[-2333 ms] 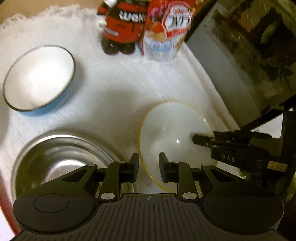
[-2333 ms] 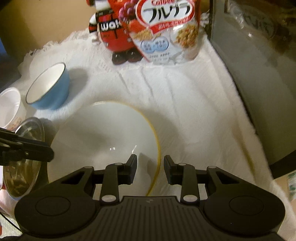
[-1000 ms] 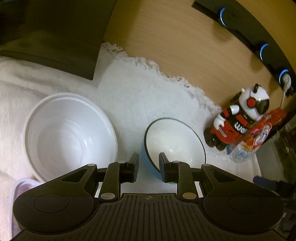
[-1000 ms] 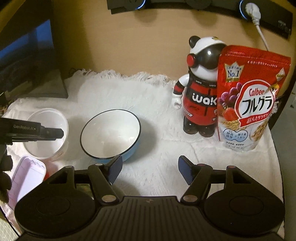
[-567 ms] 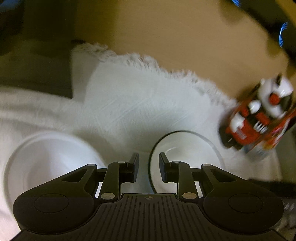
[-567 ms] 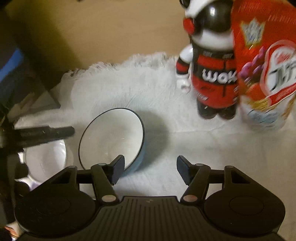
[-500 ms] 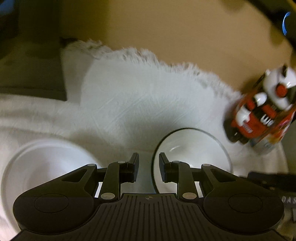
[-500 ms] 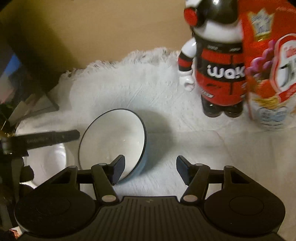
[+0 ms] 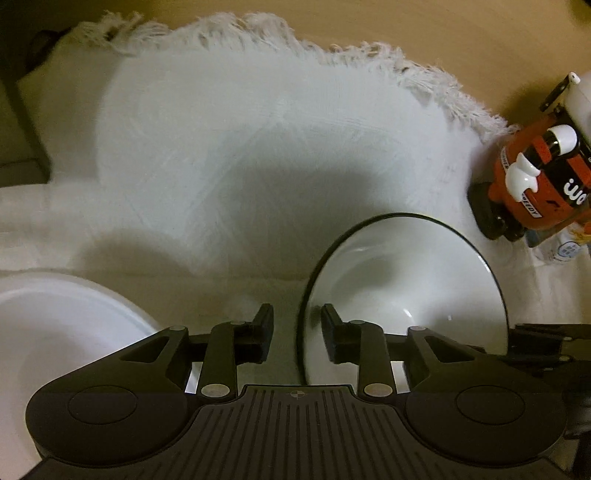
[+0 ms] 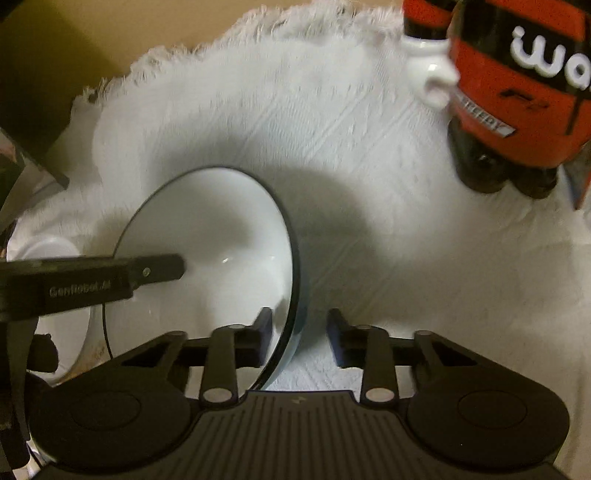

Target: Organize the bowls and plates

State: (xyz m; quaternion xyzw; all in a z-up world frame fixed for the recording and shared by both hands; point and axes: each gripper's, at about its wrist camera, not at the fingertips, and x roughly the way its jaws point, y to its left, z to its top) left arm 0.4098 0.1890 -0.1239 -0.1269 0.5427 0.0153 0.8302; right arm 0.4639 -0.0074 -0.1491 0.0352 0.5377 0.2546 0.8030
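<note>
A blue bowl with a white inside and a dark rim sits on the white cloth. My left gripper is open, its jaws on either side of the bowl's left rim. My right gripper is open, its jaws on either side of the same bowl's right rim. The left gripper's finger reaches over the bowl in the right wrist view. A white bowl sits to the left of the blue one.
A red and black panda figure stands at the right on the cloth, with a cereal bag edge beside it. The wooden wall rises behind the fringed cloth edge. A dark object lies at the far left.
Both grippers have moved down and closer to the blue bowl. The right jaws have narrowed and now straddle its right rim; the left jaws now straddle its left rim.
</note>
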